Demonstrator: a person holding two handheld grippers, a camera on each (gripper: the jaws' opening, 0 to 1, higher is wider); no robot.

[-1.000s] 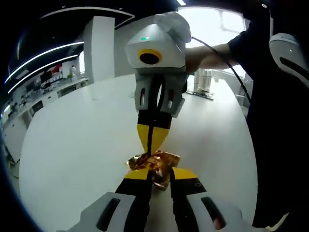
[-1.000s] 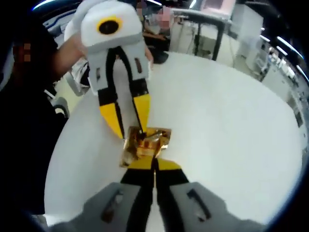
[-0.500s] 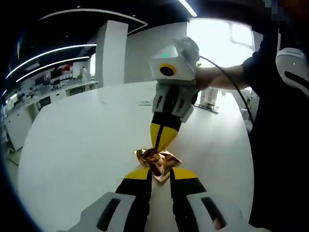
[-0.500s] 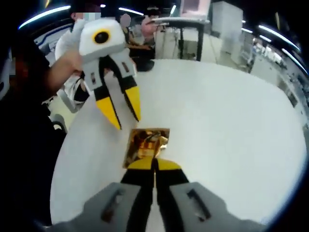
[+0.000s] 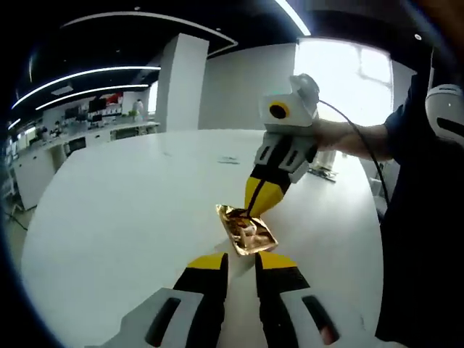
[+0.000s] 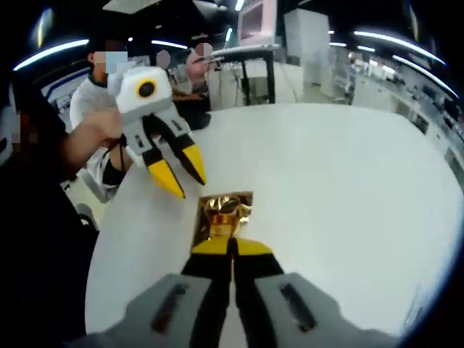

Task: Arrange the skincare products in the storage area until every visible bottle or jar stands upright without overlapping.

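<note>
Since one second ago the left gripper (image 6: 180,172) has let go of the gold foil sachet (image 6: 223,212) and has drawn back from it; before, its yellow tips were touching the sachet, and now they are apart from it with the jaws spread open. In the left gripper view the left gripper's (image 5: 240,262) own jaws stand with a gap between them, just beside the near edge of the sachet (image 5: 246,230) and not touching it. The right gripper (image 6: 233,245) has its jaws closed on the near edge of the sachet. In the left gripper view the right gripper (image 5: 261,203) pinches the far edge of the sachet, which looks flatter than before. The sachet is over the white counter (image 6: 348,188); I cannot tell if it rests there.
</note>
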